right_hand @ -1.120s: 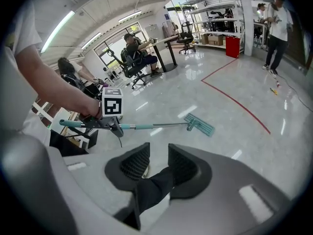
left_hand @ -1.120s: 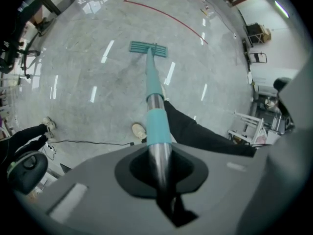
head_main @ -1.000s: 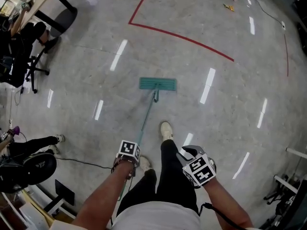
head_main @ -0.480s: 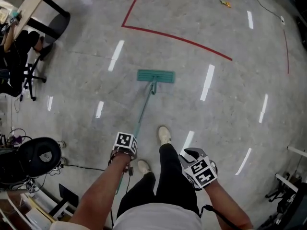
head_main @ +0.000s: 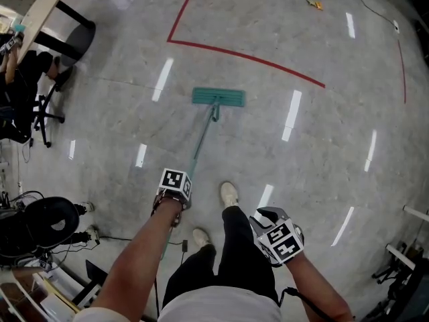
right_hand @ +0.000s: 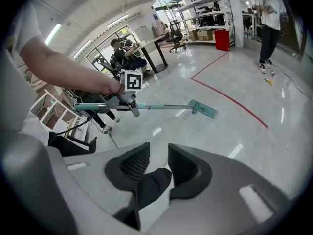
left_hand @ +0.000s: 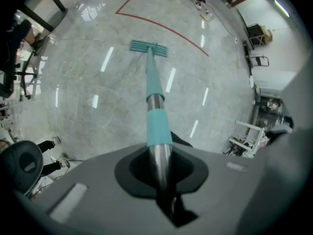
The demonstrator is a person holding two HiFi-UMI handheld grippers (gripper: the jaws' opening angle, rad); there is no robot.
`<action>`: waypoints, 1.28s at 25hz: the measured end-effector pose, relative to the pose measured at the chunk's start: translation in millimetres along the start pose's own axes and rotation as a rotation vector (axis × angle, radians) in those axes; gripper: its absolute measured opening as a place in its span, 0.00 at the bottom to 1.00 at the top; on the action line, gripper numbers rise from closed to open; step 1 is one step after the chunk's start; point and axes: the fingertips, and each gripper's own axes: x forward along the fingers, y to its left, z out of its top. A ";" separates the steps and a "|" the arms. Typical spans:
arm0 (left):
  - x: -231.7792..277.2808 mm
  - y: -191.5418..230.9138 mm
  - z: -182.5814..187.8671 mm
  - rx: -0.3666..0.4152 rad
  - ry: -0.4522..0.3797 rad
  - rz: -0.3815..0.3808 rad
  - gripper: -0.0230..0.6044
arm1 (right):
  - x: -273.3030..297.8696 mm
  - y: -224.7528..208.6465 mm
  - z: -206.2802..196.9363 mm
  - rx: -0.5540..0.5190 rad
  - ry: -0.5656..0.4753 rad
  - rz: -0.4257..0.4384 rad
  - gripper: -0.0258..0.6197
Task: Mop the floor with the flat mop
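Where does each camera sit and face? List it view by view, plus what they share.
Head view: on the person's head, facing steeply down at the floor; forearms, legs, left gripper, right gripper show.
Left gripper view: on the left gripper, looking along the clamped mop handle to the flat mop head; its own jaws show.
Right gripper view: on the right gripper, jaws apart and empty, facing across the room; left forearm and a trouser leg show.
Shared: all three show the flat mop head and red tape line.

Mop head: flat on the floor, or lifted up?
Flat down. The mop head lies level on the floor, handle slanting back into the left gripper.
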 end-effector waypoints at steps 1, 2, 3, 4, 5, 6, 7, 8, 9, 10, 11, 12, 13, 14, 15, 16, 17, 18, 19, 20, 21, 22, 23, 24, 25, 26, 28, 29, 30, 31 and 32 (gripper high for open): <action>-3.0 -1.5 8.1 0.000 -0.001 0.001 0.11 | -1.2 -2.5 0.5 0.005 0.002 0.002 0.23; -6.1 -2.9 16.3 0.001 -0.002 0.004 0.11 | -2.4 -5.5 1.1 0.010 0.004 0.003 0.23; -8.7 -4.2 23.5 0.002 -0.001 0.006 0.11 | -3.1 -8.6 0.8 0.011 0.005 0.002 0.23; -10.6 -5.0 29.6 0.002 -0.002 0.008 0.11 | -3.2 -11.7 -0.4 0.009 0.003 -0.002 0.23; -12.1 -5.6 35.7 0.003 -0.003 0.009 0.11 | -2.9 -14.5 -1.4 0.007 0.000 -0.007 0.23; -13.5 -5.8 42.1 0.004 -0.005 0.010 0.11 | -2.9 -16.4 -2.0 0.011 0.000 -0.008 0.23; -14.9 -5.9 48.7 0.004 -0.006 0.011 0.11 | -3.6 -17.3 -2.2 0.020 0.003 -0.006 0.23; -16.5 -5.9 55.6 0.005 -0.007 0.012 0.11 | -4.5 -18.2 -2.1 0.029 0.006 -0.004 0.23; -18.4 -5.5 62.7 0.006 -0.009 0.013 0.11 | -5.1 -19.7 -1.6 0.035 0.004 -0.006 0.23; -20.8 -4.5 70.2 0.007 -0.011 0.015 0.11 | -5.3 -21.5 -0.5 0.037 -0.001 -0.011 0.23; -23.5 -3.0 78.1 0.008 -0.012 0.016 0.11 | -5.3 -22.9 0.7 0.041 -0.005 -0.015 0.23; -26.4 -1.5 86.5 0.008 -0.014 0.016 0.11 | -5.2 -23.4 1.1 0.048 -0.004 -0.017 0.23; -29.2 -0.2 95.0 0.009 -0.016 0.016 0.11 | -4.8 -24.1 0.5 0.054 -0.001 -0.019 0.23; -31.6 0.8 103.4 0.010 -0.018 0.017 0.11 | -4.1 -25.3 -1.1 0.056 0.002 -0.022 0.23; -33.6 1.6 111.3 0.012 -0.020 0.018 0.11 | -3.5 -26.7 -3.4 0.057 0.003 -0.027 0.23; -35.6 2.2 118.5 0.014 -0.021 0.021 0.11 | -3.4 -27.2 -5.4 0.062 0.006 -0.030 0.23; -37.7 2.5 125.3 0.016 -0.022 0.024 0.11 | -4.0 -27.0 -7.0 0.070 0.011 -0.030 0.23; -39.7 2.5 131.4 0.018 -0.022 0.026 0.11 | -4.7 -26.9 -8.4 0.078 0.015 -0.031 0.23; -41.3 2.5 136.6 0.020 -0.023 0.027 0.11 | -5.0 -27.5 -10.1 0.079 0.017 -0.035 0.23; -42.3 2.8 140.4 0.021 -0.026 0.027 0.11 | -5.0 -28.2 -12.4 0.077 0.019 -0.040 0.23; -42.8 3.5 142.7 0.023 -0.029 0.028 0.11 | -4.9 -28.3 -15.2 0.075 0.021 -0.044 0.23; -43.1 3.9 143.5 0.025 -0.032 0.029 0.11 | -5.2 -28.0 -17.8 0.073 0.023 -0.046 0.23; -43.1 4.1 142.9 0.026 -0.034 0.030 0.11 | -5.9 -26.8 -19.7 0.074 0.023 -0.046 0.23; -43.0 4.1 141.1 0.027 -0.037 0.029 0.11 | -6.9 -24.9 -20.6 0.076 0.024 -0.043 0.23; -42.8 4.2 138.5 0.026 -0.041 0.026 0.11 | -7.6 -22.7 -20.9 0.078 0.024 -0.040 0.23; -42.7 4.4 134.6 0.025 -0.045 0.021 0.11 | -7.9 -20.6 -21.1 0.075 0.024 -0.039 0.23; -42.4 6.5 121.6 0.026 -0.058 0.016 0.11 | -7.8 -15.3 -21.0 0.063 0.020 -0.037 0.23; -42.3 8.9 112.7 0.029 -0.066 0.015 0.11 | -7.0 -12.1 -20.7 0.054 0.017 -0.036 0.23; -42.4 12.0 102.6 0.031 -0.075 0.013 0.11 | -5.6 -9.0 -20.0 0.043 0.012 -0.037 0.23; -42.5 15.6 91.2 0.033 -0.083 0.009 0.11 | -3.7 -6.1 -19.2 0.027 0.006 -0.039 0.23; -42.6 19.5 78.8 0.034 -0.090 0.007 0.11 | -1.8 -3.0 -18.4 0.010 -0.001 -0.042 0.23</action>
